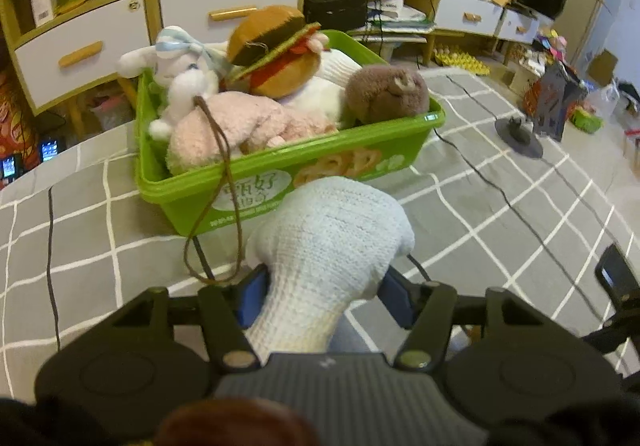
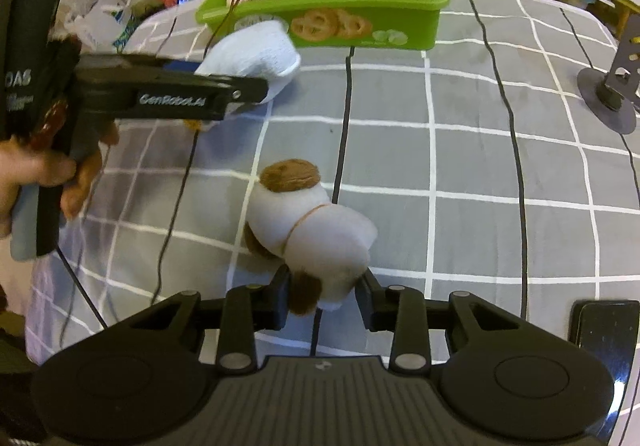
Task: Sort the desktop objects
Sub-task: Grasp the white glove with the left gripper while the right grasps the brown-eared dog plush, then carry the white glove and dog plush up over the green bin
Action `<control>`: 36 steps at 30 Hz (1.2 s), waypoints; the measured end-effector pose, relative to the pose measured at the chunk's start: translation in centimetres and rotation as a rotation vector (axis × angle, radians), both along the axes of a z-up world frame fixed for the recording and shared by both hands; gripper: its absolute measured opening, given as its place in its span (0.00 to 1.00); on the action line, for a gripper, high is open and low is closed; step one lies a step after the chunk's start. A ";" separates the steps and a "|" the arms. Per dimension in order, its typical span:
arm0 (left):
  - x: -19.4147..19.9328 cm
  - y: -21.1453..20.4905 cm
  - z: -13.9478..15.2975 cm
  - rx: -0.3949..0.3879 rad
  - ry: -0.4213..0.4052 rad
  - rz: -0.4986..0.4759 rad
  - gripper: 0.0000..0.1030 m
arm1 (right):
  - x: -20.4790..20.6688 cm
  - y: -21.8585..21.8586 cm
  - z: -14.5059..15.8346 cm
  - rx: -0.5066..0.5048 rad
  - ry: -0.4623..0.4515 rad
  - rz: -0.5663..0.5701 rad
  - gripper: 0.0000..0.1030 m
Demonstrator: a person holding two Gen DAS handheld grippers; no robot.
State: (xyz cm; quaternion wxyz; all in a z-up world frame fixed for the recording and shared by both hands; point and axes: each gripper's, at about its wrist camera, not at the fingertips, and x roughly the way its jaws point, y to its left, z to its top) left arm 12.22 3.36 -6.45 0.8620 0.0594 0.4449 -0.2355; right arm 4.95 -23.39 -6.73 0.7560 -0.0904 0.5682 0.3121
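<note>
Knit toy point(image 1: 328, 246) | clamped in left claw point(image 1: 324, 298) | white-brown plush point(image 2: 316, 242) | pinched in right claw point(image 2: 324, 298)

"GenRobot.AI" on the left gripper point(image 2: 240, 86); "好" on the green bin point(image 1: 256, 182).

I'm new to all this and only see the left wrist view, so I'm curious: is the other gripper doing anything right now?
Observer: Yes. The right gripper is closed on a white and brown plush toy.
Operator: Is that toy in the green bin?
Observer: No, it is over the grey checked cloth, well short of the green bin.
Operator: And my blue knitted thing?
Observer: The pale blue knit item is held by the left gripper, just in front of the bin's wall.
</note>
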 end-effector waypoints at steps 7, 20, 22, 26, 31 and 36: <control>0.4 1.0 1.3 -0.061 -0.002 0.037 0.57 | 1.5 -1.0 1.1 0.052 0.008 -0.061 0.25; 0.3 1.0 2.4 -0.082 -0.009 0.032 0.57 | 4.7 -4.2 2.4 0.146 0.048 -0.191 0.23; 0.3 1.0 2.5 -0.087 -0.011 0.032 0.57 | 5.0 -4.5 2.6 0.153 0.050 -0.206 0.23; 0.5 1.3 2.7 -0.104 -0.003 0.042 0.57 | 5.2 -4.4 2.4 0.157 0.082 -0.199 0.24; 0.5 1.3 2.5 -0.100 0.004 0.039 0.57 | 4.2 -2.6 1.5 0.105 0.085 -0.128 0.80; 0.4 1.3 2.3 -0.094 0.014 0.034 0.57 | 3.5 0.2 -0.1 -0.002 0.027 -0.035 0.80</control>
